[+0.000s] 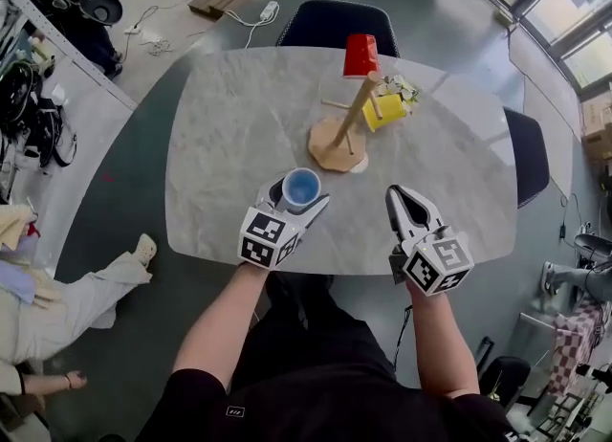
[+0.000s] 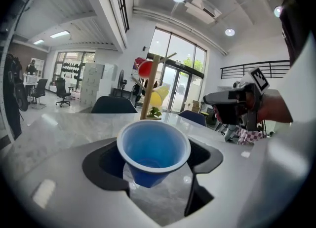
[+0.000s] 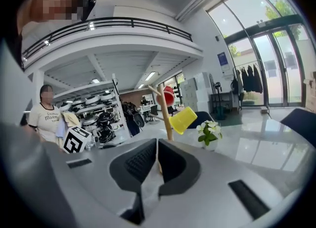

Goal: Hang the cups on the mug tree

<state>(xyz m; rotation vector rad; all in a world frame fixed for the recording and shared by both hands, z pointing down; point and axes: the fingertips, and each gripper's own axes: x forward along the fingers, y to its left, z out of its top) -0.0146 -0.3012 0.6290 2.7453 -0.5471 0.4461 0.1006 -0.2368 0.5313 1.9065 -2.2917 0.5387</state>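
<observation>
A wooden mug tree [image 1: 352,117] stands at the middle of the marble table [image 1: 220,124]. A red cup [image 1: 361,55] sits upside down on its top peg, and a yellow cup [image 1: 384,111] hangs on a right peg. My left gripper [image 1: 301,195] is shut on a blue cup [image 1: 301,187], mouth up, near the table's front edge. In the left gripper view the blue cup [image 2: 153,150] fills the jaws, with the tree [image 2: 150,86] beyond. My right gripper [image 1: 400,197] is shut and empty to the right, its jaws [image 3: 157,145] pointing at the tree [image 3: 165,111].
A small pot of white flowers [image 1: 402,88] stands just right of the tree. Dark chairs sit at the far side [image 1: 335,21] and the right side [image 1: 531,153] of the table. A person sits on the floor at the left [image 1: 57,306].
</observation>
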